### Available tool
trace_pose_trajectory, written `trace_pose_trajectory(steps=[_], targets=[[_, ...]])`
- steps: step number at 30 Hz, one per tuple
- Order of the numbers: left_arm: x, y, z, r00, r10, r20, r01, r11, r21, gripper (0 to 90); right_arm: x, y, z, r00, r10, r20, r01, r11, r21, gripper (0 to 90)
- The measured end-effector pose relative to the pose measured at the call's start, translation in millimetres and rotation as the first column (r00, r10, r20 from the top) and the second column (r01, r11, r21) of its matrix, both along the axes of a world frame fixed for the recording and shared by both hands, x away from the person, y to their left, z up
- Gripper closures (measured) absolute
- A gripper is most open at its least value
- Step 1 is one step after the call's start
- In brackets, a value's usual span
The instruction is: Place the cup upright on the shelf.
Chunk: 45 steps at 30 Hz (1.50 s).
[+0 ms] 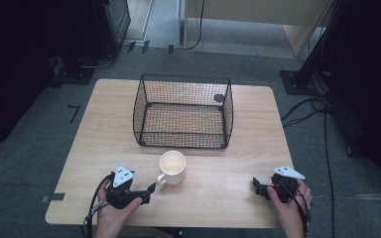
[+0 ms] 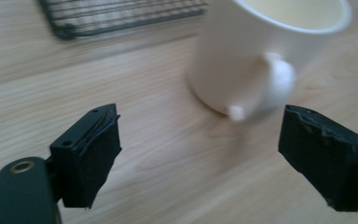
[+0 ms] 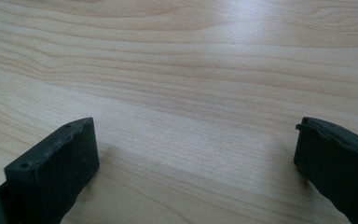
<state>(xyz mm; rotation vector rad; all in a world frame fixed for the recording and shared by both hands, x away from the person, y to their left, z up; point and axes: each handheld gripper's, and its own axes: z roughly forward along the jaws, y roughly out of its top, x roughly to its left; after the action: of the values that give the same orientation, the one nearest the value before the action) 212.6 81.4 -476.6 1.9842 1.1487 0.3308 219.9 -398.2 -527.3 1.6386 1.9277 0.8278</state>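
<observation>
Left gripper (image 1: 152, 190) is sitting low on the table (image 1: 218, 198) with its jaws spread wide, pointed right at the handle (image 2: 274, 88) of the cream mug (image 1: 172, 167). In the left gripper view the handle sticks out toward the camera, roughly between the 2 black pads but closer to the right one, and nothing is touching it yet. It's a bit blurry there, so I can't tell how much gap is left.

Mug stands upright near the middle of the table, just in front of the black wire basket (image 1: 182, 111), which looks empty. My guess is the mug is headed in there.

To do this grab well, I'd nudge the gripper over so the handle sits centred between the pads, push in until they cover the loop, then squeeze firmly. A handle-only hold lets the mug swing, so lift slowly and keep it level.

Right gripper (image 1: 256, 184) is parked well off to the side, jaws apart too, with just bare wood in front of it.
</observation>
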Motion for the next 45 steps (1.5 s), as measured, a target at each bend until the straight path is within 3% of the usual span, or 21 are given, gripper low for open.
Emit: trace_pose_trajectory(steps=[6,11,16,21,24,30,40,45], targets=[[0.1,-16.1,-4.6,0.9984,-0.055,-0.013,0.055,0.9984,-0.013,17.3,0.0,0.1,0.0,1.0,0.0,0.0,0.0,1.0,0.001,0.0],[1.3,-25.7,-4.6,0.9986,-0.052,0.009,0.052,0.9985,-0.018,27.1,0.0,0.0,0.0,1.0,0.0,0.0,0.0,1.0,0.0,0.0],[2.2,-34.9,-6.5,0.9964,-0.08,0.029,0.081,0.9962,-0.033,50.5,0.0,0.1,0.0,1.0,-0.001,0.0,0.001,1.0,0.001,0.0],[5.9,-39.9,-4.5,0.9971,-0.055,0.054,0.057,0.9976,-0.038,63.1,0.0,0.0,0.0,1.0,0.0,0.0,0.0,1.0,0.001,0.0],[6.5,-40.3,-4.3,0.996,-0.051,0.072,0.054,0.9976,-0.042,77.0,0.3,0.3,0.0,1.0,-0.002,-0.001,0.002,1.0,0.001,0.0],[6.6,-44.6,-2.1,0.9848,-0.067,0.16,0.069,0.9976,-0.009,80.7,0.7,0.2,-0.1,1.0,0.001,0.001,-0.001,1.0,0.0,0.0],[9.0,-44.5,5.7,0.9785,-0.096,0.183,0.101,0.9947,-0.02,81.1,0.7,0.2,-0.1,1.0,0.001,0.001,-0.001,1.0,0.0,0.0],[9.2,-44.1,12.0,0.974,-0.096,0.205,0.107,0.9932,-0.046,81.1,0.7,0.2,-0.1,1.0,0.001,0.001,-0.001,1.0,-0.001,0.0]])
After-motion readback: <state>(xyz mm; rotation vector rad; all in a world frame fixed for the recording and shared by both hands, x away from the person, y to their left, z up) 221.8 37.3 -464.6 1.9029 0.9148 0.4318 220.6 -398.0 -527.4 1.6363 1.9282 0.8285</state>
